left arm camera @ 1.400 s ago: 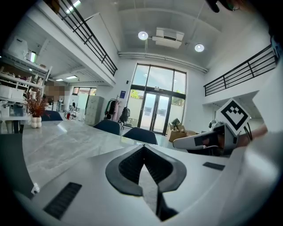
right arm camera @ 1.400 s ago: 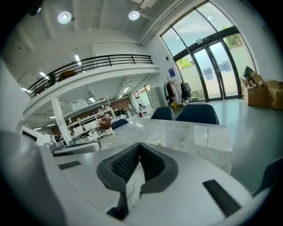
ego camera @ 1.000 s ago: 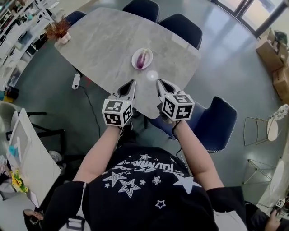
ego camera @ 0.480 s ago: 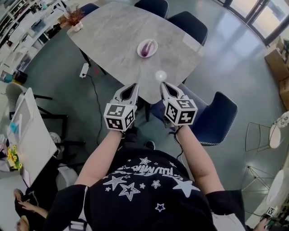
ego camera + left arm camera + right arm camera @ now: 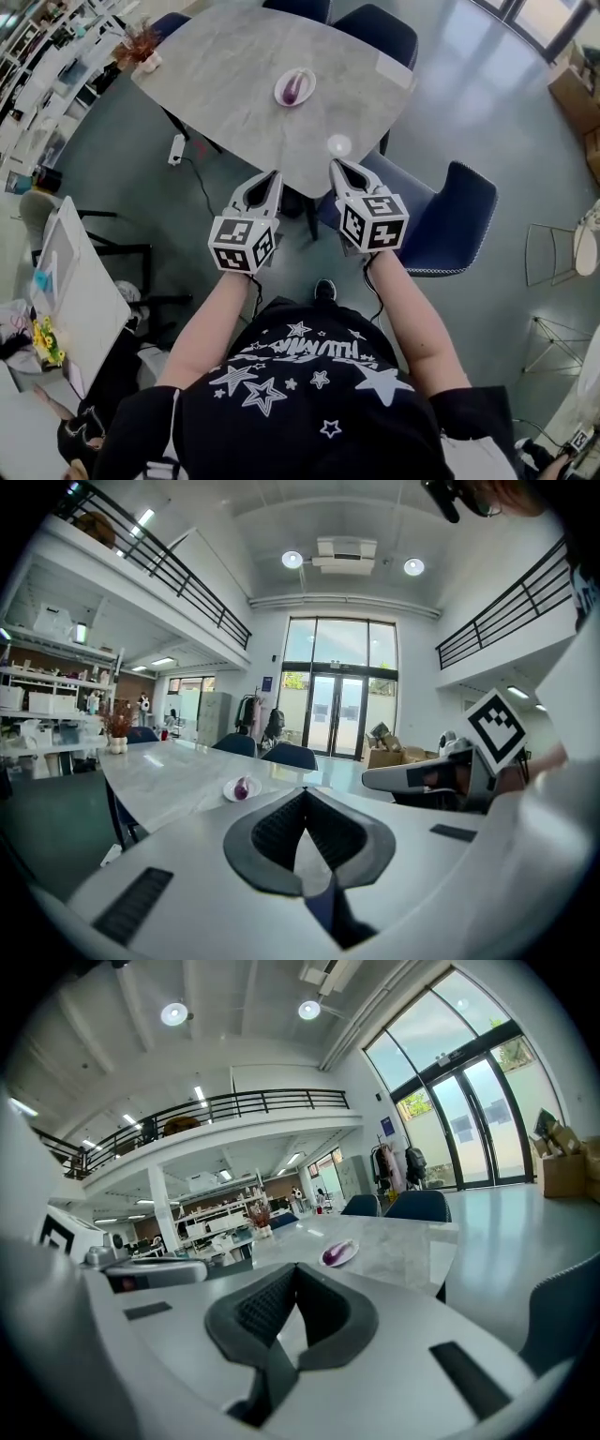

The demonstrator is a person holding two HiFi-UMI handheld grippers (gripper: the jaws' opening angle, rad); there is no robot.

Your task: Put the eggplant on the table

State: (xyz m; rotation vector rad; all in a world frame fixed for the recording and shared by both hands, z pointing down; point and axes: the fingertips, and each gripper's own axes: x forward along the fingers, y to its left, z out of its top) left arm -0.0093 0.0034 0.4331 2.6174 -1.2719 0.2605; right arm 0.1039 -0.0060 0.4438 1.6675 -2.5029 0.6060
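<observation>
- The purple eggplant (image 5: 296, 84) lies on a small round white plate (image 5: 284, 97) on the grey marble-look table (image 5: 225, 75), upper centre of the head view.
- The left gripper (image 5: 273, 176) and the right gripper (image 5: 336, 166) sit mid-frame by the table's near edge, well apart from the plate.
- Each gripper's 2 jaws are closed together, with nothing between them.
- A dark blue padded chair (image 5: 455, 220) stands at the right.

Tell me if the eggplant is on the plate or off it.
On the plate: the eggplant lies inside its rim, on the table.
</observation>
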